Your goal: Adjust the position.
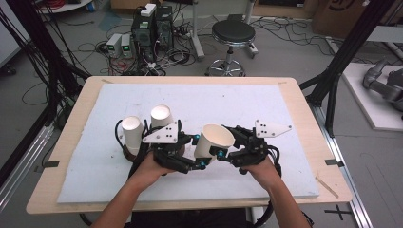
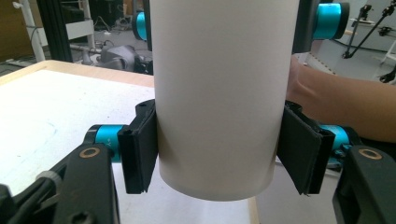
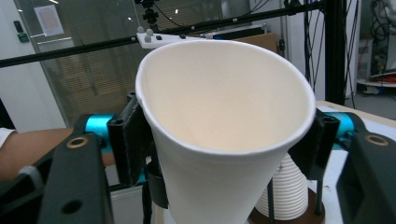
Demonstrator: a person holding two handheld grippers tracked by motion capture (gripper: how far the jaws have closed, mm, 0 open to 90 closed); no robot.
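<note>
A white paper cup [image 1: 213,140] hangs tilted above the white board [image 1: 266,102], held from both sides. My left gripper [image 1: 199,151] is shut on the cup's lower body [image 2: 215,93], with a black pad [image 2: 140,154] pressed to each side. My right gripper [image 1: 226,141] is shut on the same cup at its open rim [image 3: 224,140], squeezing the mouth into an oval. The inside of the cup [image 3: 219,102] looks bare. Both hands meet at the table's near middle.
Two more white cups [image 1: 132,132] [image 1: 161,116] stand upside down on a dark holder left of my left gripper. A ribbed white cup stack [image 3: 287,189] sits on a brown base. Beyond the wooden table [image 1: 57,156] are a stool [image 1: 233,33], computers [image 1: 152,26] and cables.
</note>
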